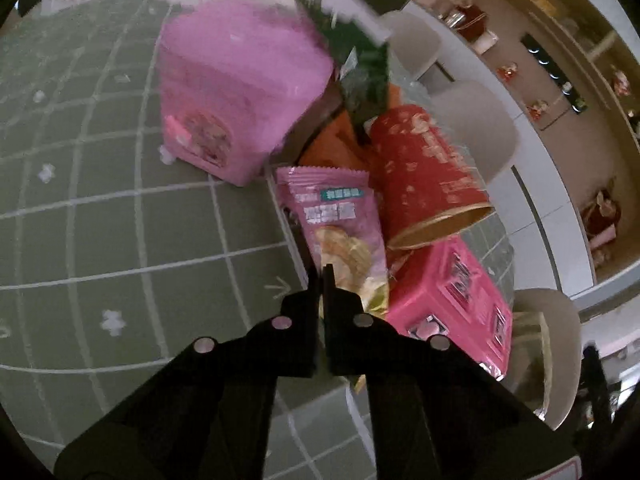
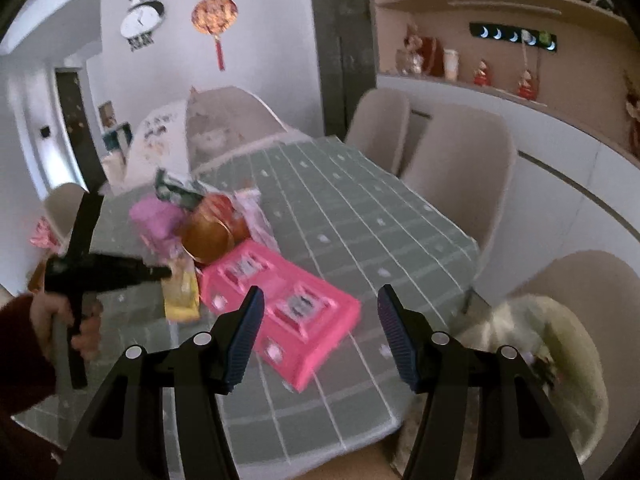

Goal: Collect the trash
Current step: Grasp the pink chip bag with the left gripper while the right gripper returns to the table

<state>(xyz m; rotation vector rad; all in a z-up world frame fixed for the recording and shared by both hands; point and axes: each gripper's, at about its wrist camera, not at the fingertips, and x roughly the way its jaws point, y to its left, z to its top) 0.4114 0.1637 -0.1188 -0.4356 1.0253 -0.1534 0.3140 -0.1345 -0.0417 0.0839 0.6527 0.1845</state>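
your left gripper [image 1: 323, 280] is pinched on the pink snack wrapper [image 1: 340, 236] mid-table, beside the red cup [image 1: 428, 176]. lift it straight, slowly. right gripper [image 2: 320, 320] hangs wide over the pink box [image 2: 280, 304].

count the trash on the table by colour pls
Pink: 3 – pale pink box, bright pink box, pink snack wrapper pinched in the left gripper
Red: 1 – paper cup on its side
Green: 1 – green wrapper
Orange: 1 – orange packet, mostly hidden
Total: 6, though the heap may hide more.
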